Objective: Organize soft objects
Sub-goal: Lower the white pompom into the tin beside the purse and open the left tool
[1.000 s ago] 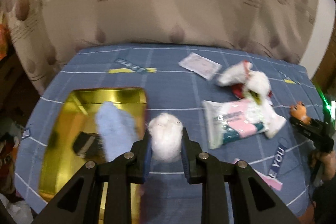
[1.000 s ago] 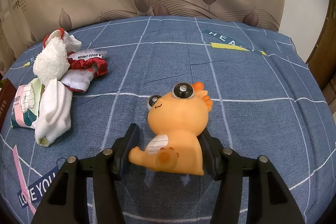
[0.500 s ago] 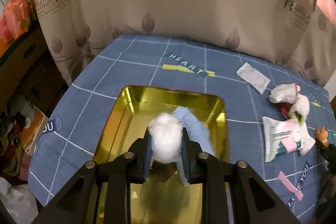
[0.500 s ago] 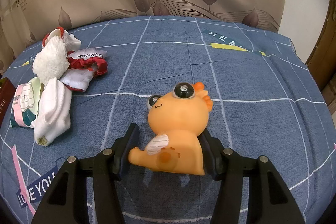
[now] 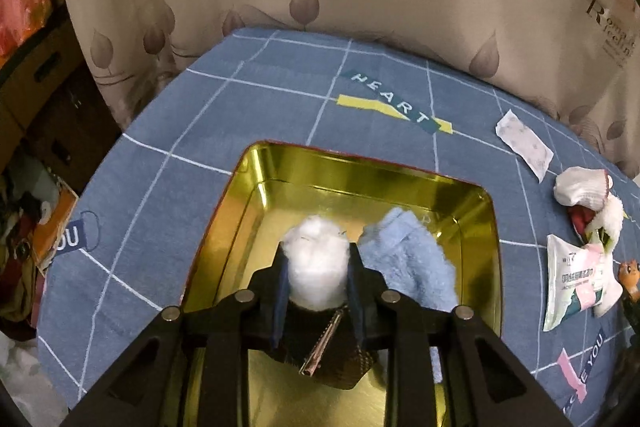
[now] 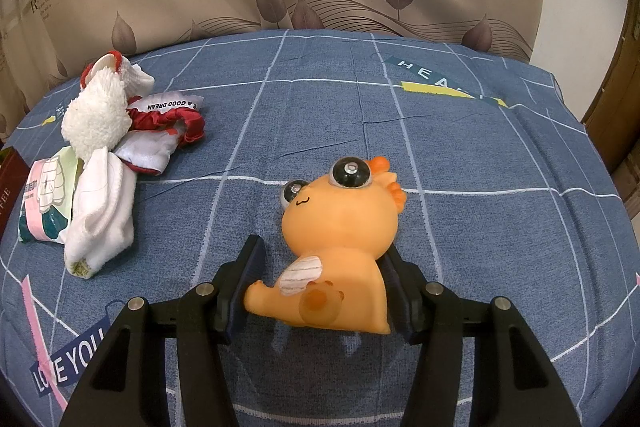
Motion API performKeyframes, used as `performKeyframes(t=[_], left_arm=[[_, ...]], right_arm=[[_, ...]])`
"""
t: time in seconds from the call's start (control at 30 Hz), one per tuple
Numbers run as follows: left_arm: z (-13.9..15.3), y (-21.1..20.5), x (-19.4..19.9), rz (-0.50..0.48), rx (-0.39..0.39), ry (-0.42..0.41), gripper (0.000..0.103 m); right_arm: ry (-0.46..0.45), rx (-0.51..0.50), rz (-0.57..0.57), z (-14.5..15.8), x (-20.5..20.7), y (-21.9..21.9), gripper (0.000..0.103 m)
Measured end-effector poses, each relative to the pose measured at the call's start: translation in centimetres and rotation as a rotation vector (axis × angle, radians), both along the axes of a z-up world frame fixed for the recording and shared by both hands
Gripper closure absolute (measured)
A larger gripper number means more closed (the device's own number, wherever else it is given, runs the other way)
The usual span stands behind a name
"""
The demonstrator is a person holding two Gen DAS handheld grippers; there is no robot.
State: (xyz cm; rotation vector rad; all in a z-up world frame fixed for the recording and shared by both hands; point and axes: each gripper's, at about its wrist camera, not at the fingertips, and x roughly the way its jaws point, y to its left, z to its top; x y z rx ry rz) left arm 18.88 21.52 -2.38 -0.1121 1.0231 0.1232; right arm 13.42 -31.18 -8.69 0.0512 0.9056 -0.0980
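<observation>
Left gripper over the gold tray, jaws opening around a fluffy white cotton ball, beside a fuzzy light-blue cloth. Right gripper clamps a squishy orange big-eyed dinosaur toy above the blue checked sheet.

White fluffy ball above the gold tin tray; pale blue fuzzy cloth at its 3 o'clock, inside the tray. Orange big-eyed toy dinosaur lies on its side; white socks at its 9 o'clock.
</observation>
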Motion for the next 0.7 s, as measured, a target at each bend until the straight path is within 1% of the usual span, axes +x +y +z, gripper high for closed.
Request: performKeyframes(t=[0.1,0.13,0.2,0.27,0.37,0.5,0.57,0.7], left_arm=[[-0.5,0.2,0.3,-0.007,-0.011,0.014,0.073],[-0.6,0.2,0.4,-0.01,-0.009,0.018,0.068],[-0.9,0.1,0.6,-0.014,-0.009,0.026,0.066],[-1.1,0.2,0.7,-0.011,-0.012,0.038,0.058],[-1.0,0.3,0.7,-0.021,-0.018,0.039,0.054],[0.0,0.2,-0.2,-0.033,-0.018,0.005,0.054],[0.8,0.0,-1.0,-0.031,0.006,-0.014,0.054],[3.1,-1.0,-4.2,-0.04,0.058,-0.089,0.054]], right_arm=[[0.0,-0.001,0.0,0.0,0.0,0.0,0.05],[0.0,0.0,0.0,0.0,0.0,0.0,0.05],[0.0,-0.001,0.0,0.0,0.0,0.0,0.05],[0.0,-0.002,0.0,0.0,0.0,0.0,0.05],[0.0,-0.001,0.0,0.0,0.0,0.0,0.05],[0.0,-0.002,0.0,0.0,0.0,0.0,0.05],[0.0,-0.002,0.0,0.0,0.0,0.0,0.05],[0.0,-0.002,0.0,-0.1,0.0,0.0,0.05]])
